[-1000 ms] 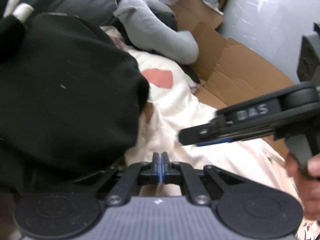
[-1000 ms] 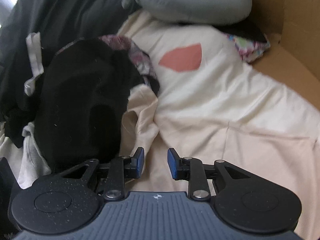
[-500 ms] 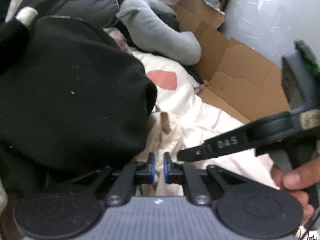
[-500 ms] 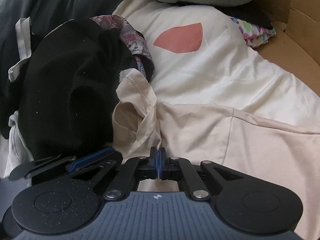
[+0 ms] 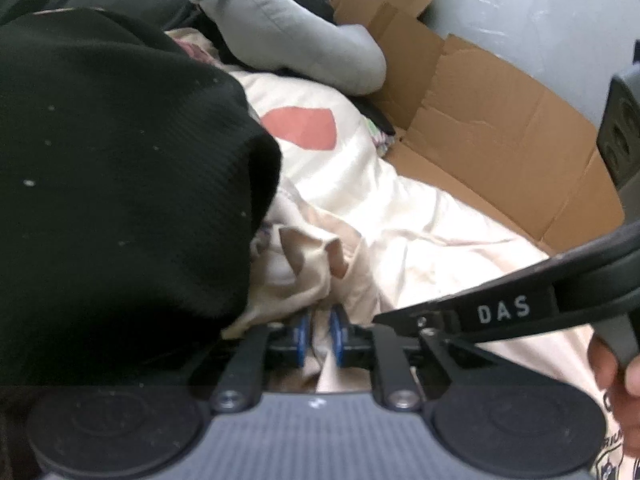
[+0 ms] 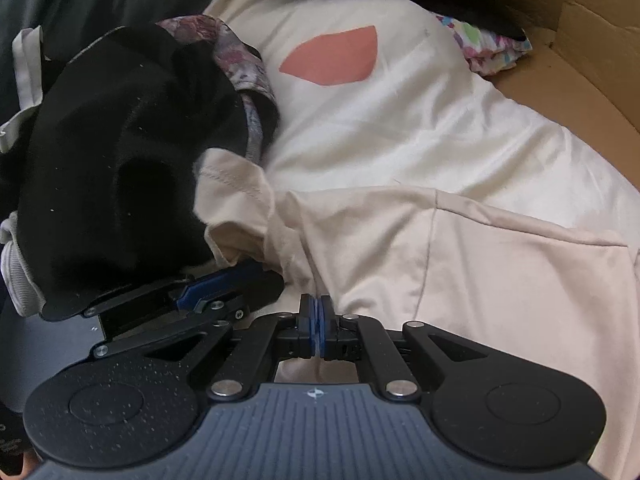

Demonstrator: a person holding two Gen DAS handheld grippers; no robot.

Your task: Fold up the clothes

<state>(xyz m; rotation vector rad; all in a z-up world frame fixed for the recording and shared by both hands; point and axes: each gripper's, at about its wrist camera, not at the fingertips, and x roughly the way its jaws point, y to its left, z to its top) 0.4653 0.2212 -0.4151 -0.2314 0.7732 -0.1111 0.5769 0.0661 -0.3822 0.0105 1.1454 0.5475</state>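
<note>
Garment handling at the start of a fold. A beige T-shirt [image 6: 460, 264] lies rumpled on a cream sheet [image 6: 400, 128] with a salmon patch, beside a heaped black knit garment [image 6: 120, 152] and below a grey cushion [image 5: 304, 40]; flattened cardboard [image 5: 480, 100] lines the far edge.

The right gripper [image 6: 316, 322] has its blue-padded fingers pressed together on a gathered ridge of the beige T-shirt, near the sleeve seam. Pinching there probably anchors the shoulder area so that the cloth can be drawn flat or lifted clear of the black knit garment that overlaps the sleeve.

The left gripper [image 5: 318, 334] sits just beside it, its fingers narrowly parted and opening, with a fold of the same shirt standing between the pads; whether the pads still press the cloth cannot be told for certain, though a gap shows on each side. The two tools work close together, likely to pass the grasp from one to the other.

Legible writing: the letters "DAS" in white on the side of the right gripper, seen from the left wrist view. A printed emblem at that view's lower right corner is too cropped to read.
</note>
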